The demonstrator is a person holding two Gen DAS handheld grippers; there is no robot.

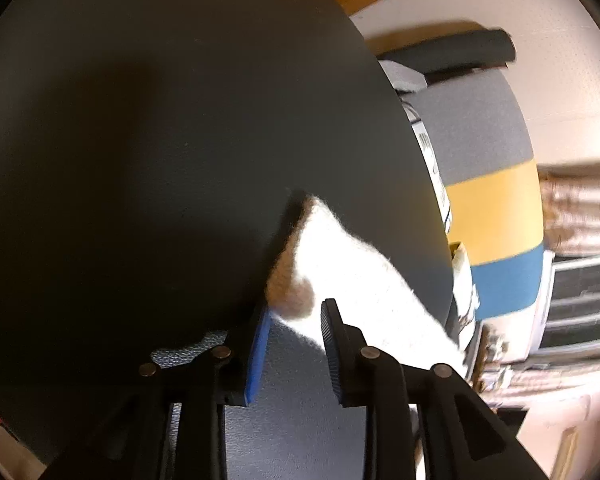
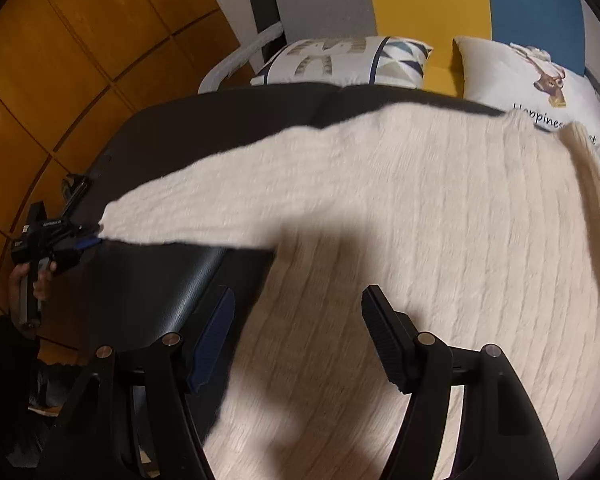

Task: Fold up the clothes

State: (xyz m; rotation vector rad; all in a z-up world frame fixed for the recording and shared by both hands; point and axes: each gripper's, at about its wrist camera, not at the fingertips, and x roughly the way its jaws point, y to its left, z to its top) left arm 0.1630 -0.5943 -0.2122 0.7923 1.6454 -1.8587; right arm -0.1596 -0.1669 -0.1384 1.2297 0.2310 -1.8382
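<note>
Cream ribbed knit sweater [image 2: 400,220] spread on black tabletop [image 2: 220,108], left hand-held gripper [image 1: 294,320] angled down at sleeve cuff near tabletop's left edge, jaws narrowly parted around it, right hand-held gripper [image 2: 298,328] tilted down over sweater body, jaws wide, empty.

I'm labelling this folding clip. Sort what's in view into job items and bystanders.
Job:
- cream knit sweater, spread on the dark table
- its sleeve end, between the left hand-held gripper jaws
- right hand-held gripper, open above the sweater

Lying about:
- patterned pillow
- deer pillow
- striped seat back
</note>
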